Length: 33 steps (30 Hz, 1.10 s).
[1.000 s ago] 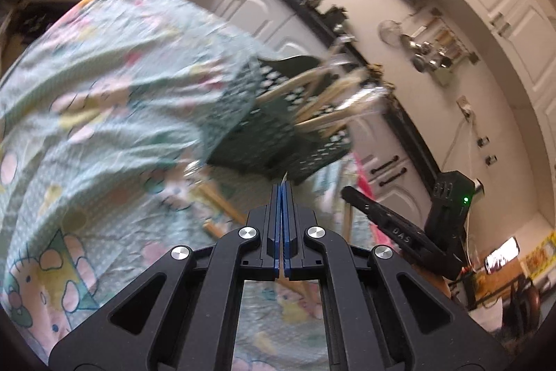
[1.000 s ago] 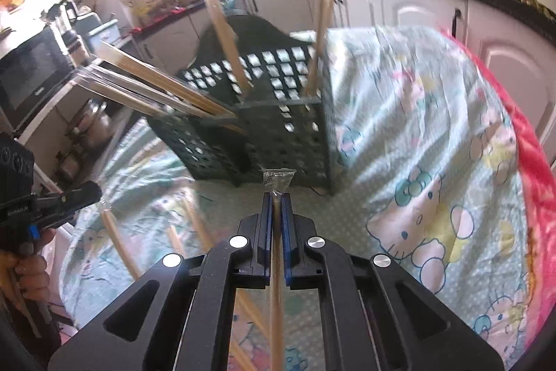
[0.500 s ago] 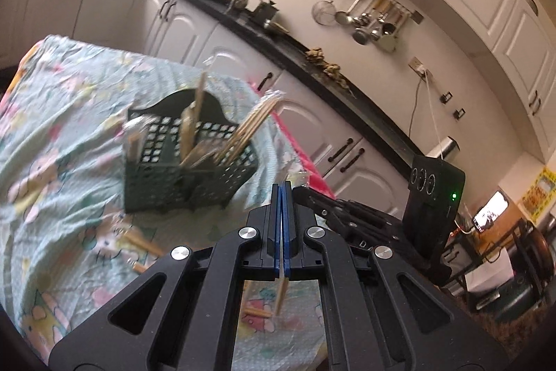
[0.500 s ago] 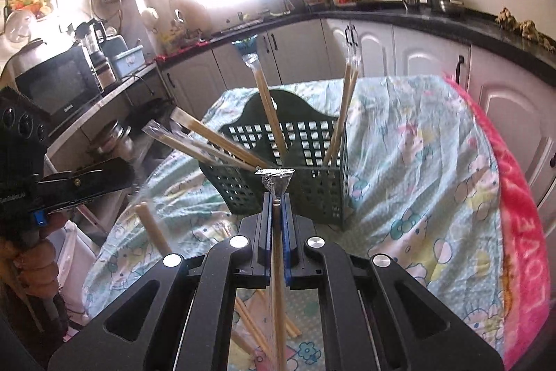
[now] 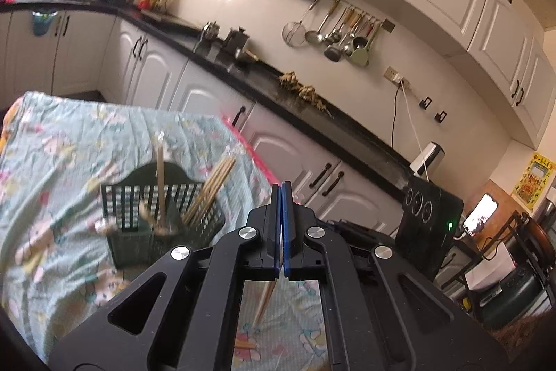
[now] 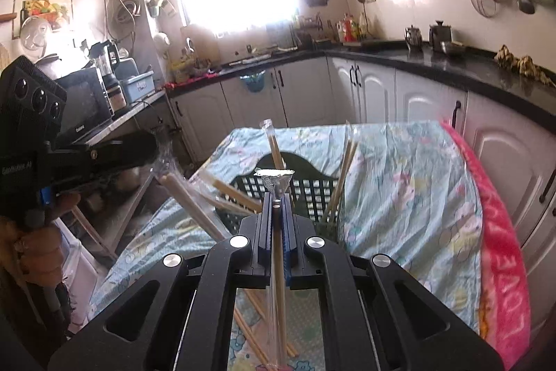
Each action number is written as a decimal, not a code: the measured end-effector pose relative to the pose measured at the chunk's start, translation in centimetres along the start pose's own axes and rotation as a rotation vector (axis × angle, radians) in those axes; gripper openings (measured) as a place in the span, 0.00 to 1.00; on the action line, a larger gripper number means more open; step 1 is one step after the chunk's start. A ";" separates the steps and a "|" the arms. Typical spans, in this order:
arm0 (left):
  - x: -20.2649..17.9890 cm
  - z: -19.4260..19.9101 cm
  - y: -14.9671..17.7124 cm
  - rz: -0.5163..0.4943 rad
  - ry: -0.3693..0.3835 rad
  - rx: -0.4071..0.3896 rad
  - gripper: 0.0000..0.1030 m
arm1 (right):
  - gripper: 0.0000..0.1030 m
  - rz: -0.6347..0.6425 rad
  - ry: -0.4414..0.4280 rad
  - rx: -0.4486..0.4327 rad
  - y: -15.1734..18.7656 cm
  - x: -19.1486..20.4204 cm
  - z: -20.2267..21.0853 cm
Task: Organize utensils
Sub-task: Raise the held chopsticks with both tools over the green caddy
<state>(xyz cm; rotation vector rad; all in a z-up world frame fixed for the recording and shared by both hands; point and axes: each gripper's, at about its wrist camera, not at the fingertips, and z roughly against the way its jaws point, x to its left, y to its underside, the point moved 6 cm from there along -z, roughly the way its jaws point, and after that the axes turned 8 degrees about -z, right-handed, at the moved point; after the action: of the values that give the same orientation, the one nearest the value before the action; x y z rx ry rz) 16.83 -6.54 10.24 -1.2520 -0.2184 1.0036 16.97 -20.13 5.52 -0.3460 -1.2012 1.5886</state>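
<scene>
A dark green slotted basket (image 5: pixel 163 221) (image 6: pixel 312 190) stands on the teal cartoon-print cloth (image 5: pixel 52 145) and holds several upright chopsticks (image 5: pixel 208 190). My right gripper (image 6: pixel 278 207) is shut on a pair of plastic-wrapped chopsticks (image 6: pixel 278 284). The wrapper's crimped end pokes out past the pads, above the basket's near side. My left gripper (image 5: pixel 280 197) is shut. In the right wrist view it (image 6: pixel 151 146) hangs left of the basket, pinching the wrapper end of another chopstick pair (image 6: pixel 187 197) that dangles below it.
Loose chopsticks (image 6: pixel 253 312) lie on the cloth (image 6: pixel 399 197) in front of the basket. A pink towel edge (image 6: pixel 500 249) runs along the table's right side. White cabinets and a black counter (image 5: pixel 312 113) surround the table. A hand (image 6: pixel 38 249) grips the left tool.
Both grippers have risen, each still holding its wrapped chopsticks, so the basket now sits lower and farther off. The left wrist view has rolled to level.
</scene>
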 end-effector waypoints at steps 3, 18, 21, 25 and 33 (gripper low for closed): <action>-0.4 0.3 -1.6 -0.012 0.001 -0.027 0.00 | 0.05 0.016 0.001 -0.034 -1.2 0.3 0.6; -0.7 1.3 -8.7 -0.058 -0.033 -0.142 0.00 | 0.05 0.090 -0.006 -0.164 -6.7 2.3 1.7; -0.3 1.4 -9.7 -0.064 -0.050 -0.153 0.00 | 0.05 0.102 -0.006 -0.190 -7.8 2.6 1.8; 0.3 1.9 -11.1 -0.076 -0.071 -0.179 0.00 | 0.05 0.113 -0.005 -0.212 -9.0 2.9 1.7; 1.4 2.5 -12.7 -0.096 -0.109 -0.208 0.00 | 0.05 0.142 -0.024 -0.253 -11.2 4.0 1.1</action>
<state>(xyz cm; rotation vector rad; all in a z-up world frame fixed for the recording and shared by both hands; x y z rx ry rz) 22.55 -3.45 21.51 -1.3625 -0.4732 0.9853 20.91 -18.07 16.62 -0.5879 -1.4269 1.5657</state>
